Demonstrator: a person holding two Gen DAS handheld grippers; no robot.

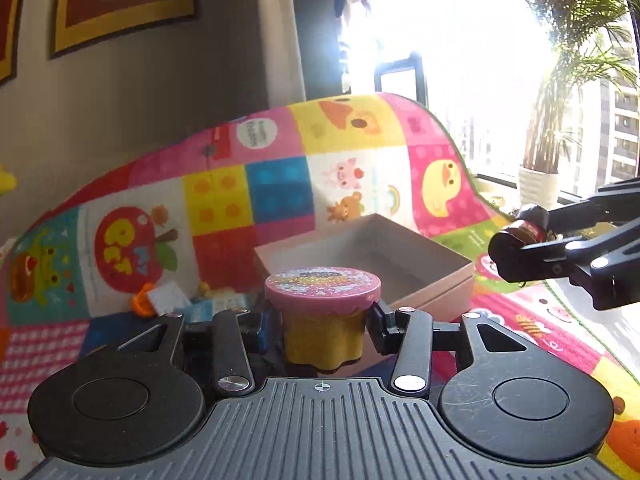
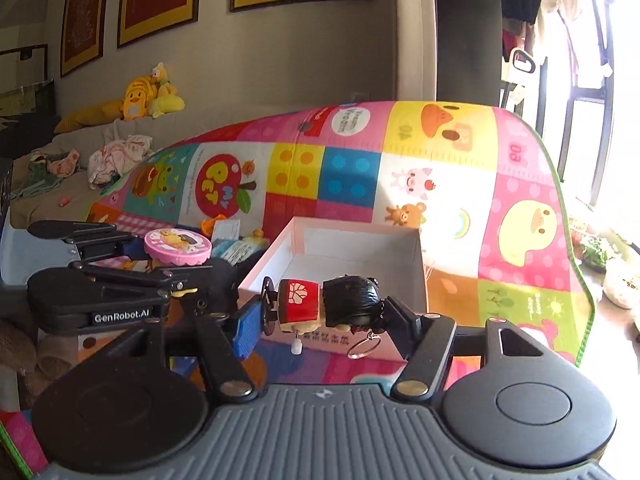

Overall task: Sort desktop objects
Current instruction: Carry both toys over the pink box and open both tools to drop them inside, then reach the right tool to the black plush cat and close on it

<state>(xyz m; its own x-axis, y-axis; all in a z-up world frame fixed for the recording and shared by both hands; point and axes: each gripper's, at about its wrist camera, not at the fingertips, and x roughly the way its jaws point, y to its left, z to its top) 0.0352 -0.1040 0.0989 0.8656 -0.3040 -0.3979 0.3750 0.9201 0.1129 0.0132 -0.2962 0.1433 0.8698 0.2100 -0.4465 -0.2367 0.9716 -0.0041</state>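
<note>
Above the colourful patchwork play mat (image 1: 280, 184), my left gripper (image 1: 324, 328) is clamped on a small yellow tub with a pink lid (image 1: 322, 312), held upright just in front of the open pink cardboard box (image 1: 440, 280). My right gripper (image 2: 328, 312) pinches a little wind-up doll with black hair and a red body (image 2: 328, 306), lying sideways near the box's front edge.

Grey wall (image 2: 280, 60), sunlit window (image 1: 460, 40)
</note>
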